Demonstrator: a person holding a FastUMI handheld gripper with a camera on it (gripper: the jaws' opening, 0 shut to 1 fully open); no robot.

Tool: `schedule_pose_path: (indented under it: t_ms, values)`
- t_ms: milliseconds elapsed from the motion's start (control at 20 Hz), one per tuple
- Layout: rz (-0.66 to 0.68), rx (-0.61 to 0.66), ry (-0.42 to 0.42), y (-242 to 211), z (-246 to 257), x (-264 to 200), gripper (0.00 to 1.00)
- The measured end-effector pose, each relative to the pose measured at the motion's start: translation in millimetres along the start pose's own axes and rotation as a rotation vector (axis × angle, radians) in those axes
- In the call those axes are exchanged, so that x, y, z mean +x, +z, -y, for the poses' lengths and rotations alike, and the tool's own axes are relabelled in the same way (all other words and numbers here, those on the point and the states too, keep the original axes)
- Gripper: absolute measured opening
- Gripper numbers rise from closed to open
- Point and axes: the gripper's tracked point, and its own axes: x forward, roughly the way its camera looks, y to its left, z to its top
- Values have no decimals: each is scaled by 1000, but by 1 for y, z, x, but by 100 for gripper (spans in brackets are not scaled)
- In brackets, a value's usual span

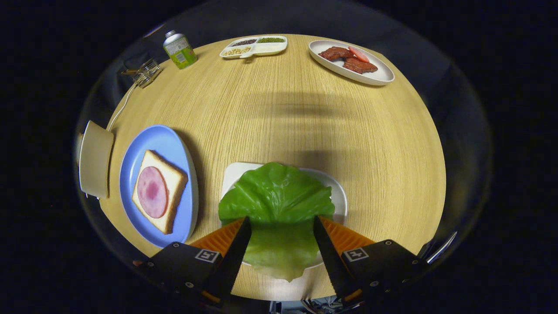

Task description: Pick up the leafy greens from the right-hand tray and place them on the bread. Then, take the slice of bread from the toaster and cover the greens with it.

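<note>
Gripper [282,222] hovering over lettuce leaf [276,205]
Fingers spreading wide, gripping nothing; the leaf is lying on a white tray [338,192]

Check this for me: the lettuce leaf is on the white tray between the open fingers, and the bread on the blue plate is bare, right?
Not quite. The gripper view shows the bread on the blue plate topped with a ham slice. The lettuce leaf does lie on the white tray, between the open gripper fingers.
</note>
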Motion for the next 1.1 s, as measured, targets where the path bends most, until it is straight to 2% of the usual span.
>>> schedule_pose_path:
  t_ms: [150, 350, 400, 450, 500, 550, 600, 700, 850, 1100]
  values:
    - [-9, -1, -3, 0, -1, 0, 85]
    - [-11, 24, -8, 1, 5, 0, 64]
    - [-10, 31, -10, 0, 7, 0, 54]
    - [-6, 38, -20, 0, 9, 0, 49]
    - [-2, 55, -21, 1, 8, 0, 36]
    - [4, 68, -26, 1, 8, 0, 30]
    - [9, 77, -29, 2, 7, 0, 17]
    - [14, 87, -36, 2, 6, -1, 7]
    - [21, 112, -30, 3, 3, -5, 2]
    - [75, 201, 90, 15, -21, -35, 2]
